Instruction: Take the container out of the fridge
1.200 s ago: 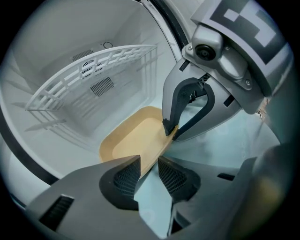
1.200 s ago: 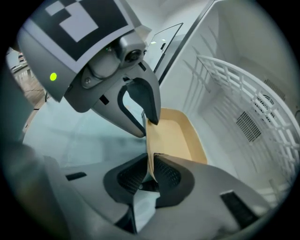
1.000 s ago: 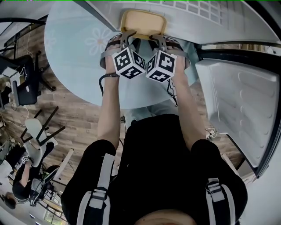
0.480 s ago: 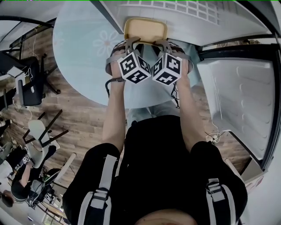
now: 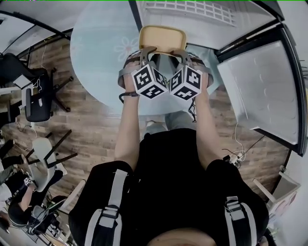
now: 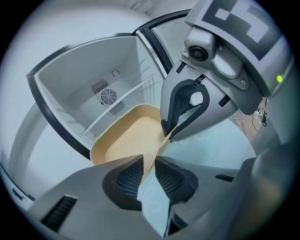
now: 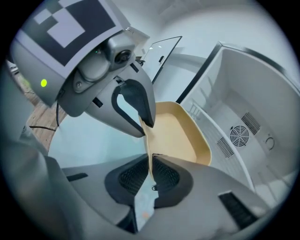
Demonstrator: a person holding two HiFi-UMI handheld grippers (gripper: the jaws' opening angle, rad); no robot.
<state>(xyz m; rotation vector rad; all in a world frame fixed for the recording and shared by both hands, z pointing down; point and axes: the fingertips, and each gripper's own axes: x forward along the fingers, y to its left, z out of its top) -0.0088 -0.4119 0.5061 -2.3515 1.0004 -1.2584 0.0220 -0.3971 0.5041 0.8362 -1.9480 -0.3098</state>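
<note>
Head view: left tool, just tightened, and right tool, just eased, pinch container rim before fridge.

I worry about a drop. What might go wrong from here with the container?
The left gripper and right gripper pinch the container only at its near rim, so its free far end could sag or slip out.
The left jaws have just been closing on the rim and the right ones opening slightly on it. An uneven grip could twist it.
Its far end looks close to the fridge and might catch there.
</note>
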